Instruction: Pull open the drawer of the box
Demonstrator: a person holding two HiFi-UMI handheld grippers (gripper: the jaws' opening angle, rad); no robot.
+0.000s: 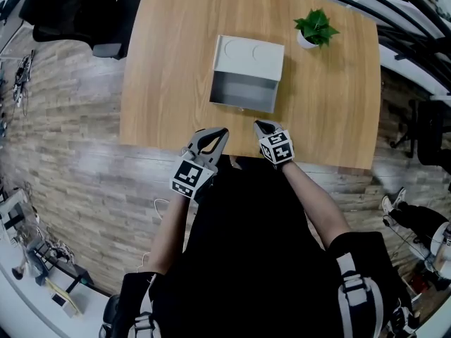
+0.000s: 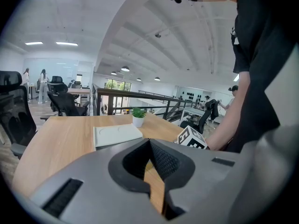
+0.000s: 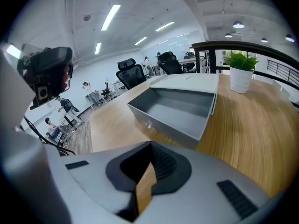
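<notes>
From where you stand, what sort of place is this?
Most likely an open-plan office, perhaps on an upper floor. Office chairs stand under long strip lights, and a railing with stairs beyond it runs behind the wooden table.

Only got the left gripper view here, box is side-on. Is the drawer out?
Observer: Yes. Head view shows the drawer standing well out of the box.
Operator: Anything in it?
Observer: Right gripper view looks straight into it: empty, bare grey bottom.
Operator: Right gripper on the knob?
Observer: No. The right gripper is shut on nothing, clear of the small knob on the drawer's front.
</notes>
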